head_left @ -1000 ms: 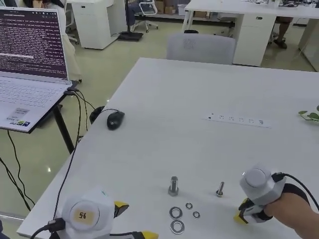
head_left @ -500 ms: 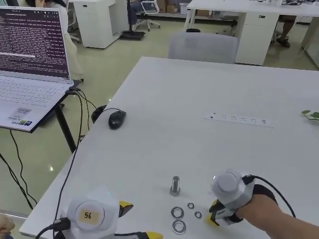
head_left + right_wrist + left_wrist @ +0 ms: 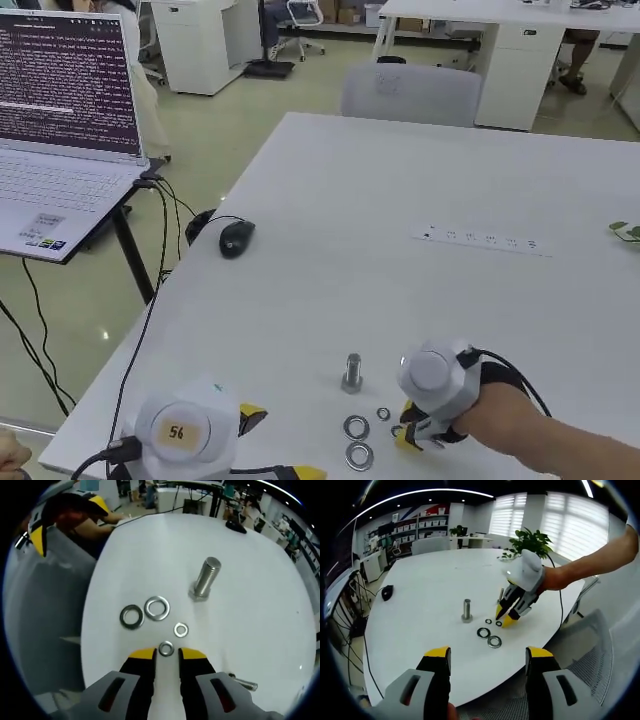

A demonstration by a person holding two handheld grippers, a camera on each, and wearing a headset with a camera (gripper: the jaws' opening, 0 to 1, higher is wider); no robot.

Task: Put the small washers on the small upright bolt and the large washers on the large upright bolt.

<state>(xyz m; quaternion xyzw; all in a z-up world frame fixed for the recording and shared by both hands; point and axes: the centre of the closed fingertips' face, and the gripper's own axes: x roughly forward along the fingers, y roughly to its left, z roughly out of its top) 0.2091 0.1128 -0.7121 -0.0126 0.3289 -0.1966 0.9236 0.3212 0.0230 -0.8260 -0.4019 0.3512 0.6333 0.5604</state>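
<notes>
Small washer (image 3: 166, 648) next to be picked, by the look of it. From the left: left gripper (image 3: 489, 654) wide open and empty, near the front edge of the surface (image 3: 330, 200); large washers (image 3: 355, 428) side by side, flat; large bolt (image 3: 352, 372) upright behind them; then that washer, flat between the barely parted tips of the right gripper (image 3: 166, 656), not yet pinched. Might skid off so thin a rim on closing, flick it into the second small washer (image 3: 181, 629), or topple the small bolt (image 3: 501, 595) just beside.
</notes>
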